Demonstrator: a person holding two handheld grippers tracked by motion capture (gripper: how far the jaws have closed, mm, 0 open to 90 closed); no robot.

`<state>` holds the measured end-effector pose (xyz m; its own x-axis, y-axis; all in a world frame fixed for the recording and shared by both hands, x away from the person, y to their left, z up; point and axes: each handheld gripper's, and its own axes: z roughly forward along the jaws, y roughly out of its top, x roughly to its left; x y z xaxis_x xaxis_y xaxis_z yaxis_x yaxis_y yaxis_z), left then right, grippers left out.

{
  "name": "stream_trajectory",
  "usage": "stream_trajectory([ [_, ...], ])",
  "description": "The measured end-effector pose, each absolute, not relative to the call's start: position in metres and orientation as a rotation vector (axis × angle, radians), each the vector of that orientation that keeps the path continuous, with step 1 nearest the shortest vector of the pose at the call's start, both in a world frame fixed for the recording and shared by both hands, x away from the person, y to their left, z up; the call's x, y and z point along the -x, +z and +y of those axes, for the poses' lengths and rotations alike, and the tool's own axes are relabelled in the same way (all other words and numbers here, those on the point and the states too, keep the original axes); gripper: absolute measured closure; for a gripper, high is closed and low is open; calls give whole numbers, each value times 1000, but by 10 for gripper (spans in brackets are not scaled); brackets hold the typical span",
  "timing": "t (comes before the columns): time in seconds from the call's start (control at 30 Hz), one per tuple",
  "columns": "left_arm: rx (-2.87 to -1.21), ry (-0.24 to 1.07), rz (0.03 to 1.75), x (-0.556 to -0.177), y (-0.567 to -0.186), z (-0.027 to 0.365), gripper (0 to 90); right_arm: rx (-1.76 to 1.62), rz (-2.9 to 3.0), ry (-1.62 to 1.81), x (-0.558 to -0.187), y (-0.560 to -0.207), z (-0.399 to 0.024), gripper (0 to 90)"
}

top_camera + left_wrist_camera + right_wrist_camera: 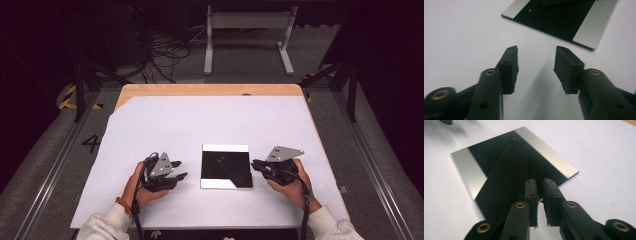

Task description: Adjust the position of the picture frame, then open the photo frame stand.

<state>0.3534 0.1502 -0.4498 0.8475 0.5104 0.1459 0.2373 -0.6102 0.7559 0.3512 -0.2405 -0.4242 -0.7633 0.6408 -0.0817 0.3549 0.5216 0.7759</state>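
White sheet: left gripper half-open (empty), right gripper barely parted over plate.

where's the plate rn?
High view: the plate lies flat on the white sheet, near the table's front edge, between the left claw and the right claw, touching neither.

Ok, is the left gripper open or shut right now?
Open. The left gripper shows a wide gap between its jaws, only white table cover between them, short of the plate.

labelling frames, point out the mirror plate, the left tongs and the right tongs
mirror plate (226,166): high view, middle of its dark face
left tongs (536,65): left gripper view, gap midway between the tips
right tongs (540,185): right gripper view, narrow gap between the tips
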Motion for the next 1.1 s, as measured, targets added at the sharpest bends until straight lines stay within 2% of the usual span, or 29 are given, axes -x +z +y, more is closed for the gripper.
stream_trajectory([
  [0.03,-2238,442,557,-353,-451,152,449,-821,2419,1106,-348,-424,-242,792],
  [0.13,-2232,390,578,-350,-454,158,391,-832,2445,1113,-341,-426,-248,760],
  [0.33,-2239,412,630,-346,-459,160,254,-858,2486,1105,-335,-433,-254,730],
  [0.7,-2233,367,639,-352,-462,151,254,-853,2534,1123,-333,-434,-251,666],
  [1.1,-2260,344,643,-357,-465,135,269,-811,2666,1004,-326,-435,-249,764],
])
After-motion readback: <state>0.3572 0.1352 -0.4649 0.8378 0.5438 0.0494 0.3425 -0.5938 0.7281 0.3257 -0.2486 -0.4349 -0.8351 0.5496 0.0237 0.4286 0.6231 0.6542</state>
